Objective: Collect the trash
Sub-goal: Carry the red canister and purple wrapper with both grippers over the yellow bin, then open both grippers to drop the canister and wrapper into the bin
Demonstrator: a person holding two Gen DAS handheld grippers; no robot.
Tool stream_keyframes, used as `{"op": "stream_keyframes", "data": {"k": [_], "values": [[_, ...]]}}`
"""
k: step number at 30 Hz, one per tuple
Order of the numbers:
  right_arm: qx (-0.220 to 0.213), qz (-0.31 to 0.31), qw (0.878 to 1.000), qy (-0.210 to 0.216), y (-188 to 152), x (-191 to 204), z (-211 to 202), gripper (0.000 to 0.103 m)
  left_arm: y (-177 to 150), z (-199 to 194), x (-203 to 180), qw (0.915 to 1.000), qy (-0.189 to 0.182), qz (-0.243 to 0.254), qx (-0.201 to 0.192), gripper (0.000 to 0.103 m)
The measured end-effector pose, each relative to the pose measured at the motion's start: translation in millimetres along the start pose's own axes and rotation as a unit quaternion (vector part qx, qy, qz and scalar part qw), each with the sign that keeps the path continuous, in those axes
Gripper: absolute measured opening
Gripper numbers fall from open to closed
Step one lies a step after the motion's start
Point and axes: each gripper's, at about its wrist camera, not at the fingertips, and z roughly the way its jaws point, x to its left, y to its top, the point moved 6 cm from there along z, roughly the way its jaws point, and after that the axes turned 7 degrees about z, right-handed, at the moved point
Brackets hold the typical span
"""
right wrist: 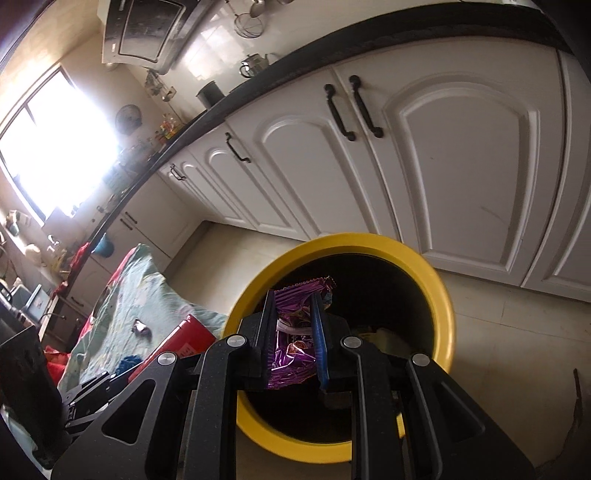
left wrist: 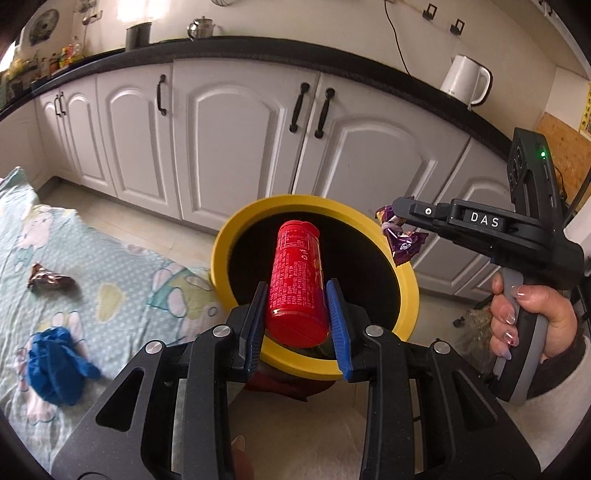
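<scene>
A kitchen with white arched cabinet doors (left wrist: 236, 147) and a black counter (left wrist: 258, 46) frames the scene; a white electric kettle (left wrist: 466, 79), a metal teapot (left wrist: 201, 27) and a dark canister (left wrist: 138, 36) stand on the counter, and bright window light floods the right wrist view at 9 o'clock. A pale blue patterned bedsheet (left wrist: 122, 266) covers the surface at 8 o'clock in the left wrist view, carrying a crumpled dark wrapper (left wrist: 50, 281) and a wad of blue cloth (left wrist: 57, 363).

The letters "DAS" are legible on the right gripper (left wrist: 397, 218) body; the fine white print on the red canister (left wrist: 297, 280) is too small to read.

A yellow-rimmed trash bin (left wrist: 402, 273) with a black interior stands on the pale tiled floor just beside the sheet. The left gripper (left wrist: 297, 317) holds the red canister over the bin's mouth, its blue-padded fingers (left wrist: 338, 325) clenched on the canister's sides. The right gripper's fingers pinch a crinkled purple snack wrapper (right wrist: 291, 332) above the bin's rim at 2 o'clock. Some pale debris lies in the bin's depths, indistinct.
</scene>
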Motion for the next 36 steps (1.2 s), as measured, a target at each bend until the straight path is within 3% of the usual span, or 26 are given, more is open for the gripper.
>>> {"op": "stream_keyframes", "data": {"k": [16, 30, 33, 36], "values": [[0.011, 0.029, 0.999, -0.019, -1.0, -39.7, 14.6, 0.017, -12.9, 44.8, -19.6, 0.999, -0.018, 0.018, 0.038, 0.025], [0.039, 0.053, 0.998, -0.022, -5.9, -53.4, 35.6, 0.021, -20.6, 65.8, -11.1, 0.9979, -0.022, 0.001, 0.062, 0.025], [0.036, 0.058, 0.997, -0.026, -5.2, -55.9, 35.2, 0.036, -19.8, 62.5, -7.5, 0.9982, -0.017, -0.004, 0.058, 0.036], [0.029, 0.063, 0.997, -0.027, -3.7, -58.0, 30.8, 0.039, -16.6, 54.2, -2.1, 0.9987, -0.012, -0.011, 0.048, 0.051]]}}
